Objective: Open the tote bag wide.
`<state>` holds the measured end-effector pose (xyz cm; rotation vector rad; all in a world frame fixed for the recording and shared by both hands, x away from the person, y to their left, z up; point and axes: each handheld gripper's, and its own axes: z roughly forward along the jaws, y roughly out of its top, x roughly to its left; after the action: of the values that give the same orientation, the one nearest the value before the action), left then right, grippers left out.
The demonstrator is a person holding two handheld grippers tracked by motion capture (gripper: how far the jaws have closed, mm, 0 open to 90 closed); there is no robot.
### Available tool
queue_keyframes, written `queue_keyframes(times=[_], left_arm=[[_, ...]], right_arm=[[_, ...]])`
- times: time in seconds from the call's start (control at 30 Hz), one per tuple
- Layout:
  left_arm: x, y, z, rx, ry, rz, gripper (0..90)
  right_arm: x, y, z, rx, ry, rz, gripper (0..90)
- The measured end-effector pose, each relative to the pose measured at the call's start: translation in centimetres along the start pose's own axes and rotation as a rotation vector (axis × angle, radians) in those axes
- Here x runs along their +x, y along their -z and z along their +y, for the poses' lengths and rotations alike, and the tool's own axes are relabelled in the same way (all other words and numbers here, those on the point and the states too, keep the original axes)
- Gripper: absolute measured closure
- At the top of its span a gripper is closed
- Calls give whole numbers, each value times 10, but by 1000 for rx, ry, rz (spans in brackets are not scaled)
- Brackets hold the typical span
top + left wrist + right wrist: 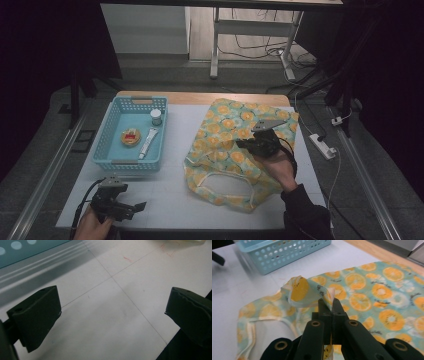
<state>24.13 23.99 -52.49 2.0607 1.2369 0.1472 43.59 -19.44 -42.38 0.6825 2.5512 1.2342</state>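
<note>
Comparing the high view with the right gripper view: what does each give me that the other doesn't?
High view alone: the left claw open over bare table, plus a jar, tube and round tin inside the blue basket. Right gripper view alone: the right claw shut on a raised fold of the orange-print bag. Both share bag and basket.
</note>
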Motion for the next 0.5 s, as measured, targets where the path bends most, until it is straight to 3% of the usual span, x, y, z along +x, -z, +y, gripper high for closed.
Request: queue_keyframes(times=[0.5], left_arm=[[1,-1,1,7,6,0,3]], right_arm=[[-34,-9,10,-19,-38,-53,896]])
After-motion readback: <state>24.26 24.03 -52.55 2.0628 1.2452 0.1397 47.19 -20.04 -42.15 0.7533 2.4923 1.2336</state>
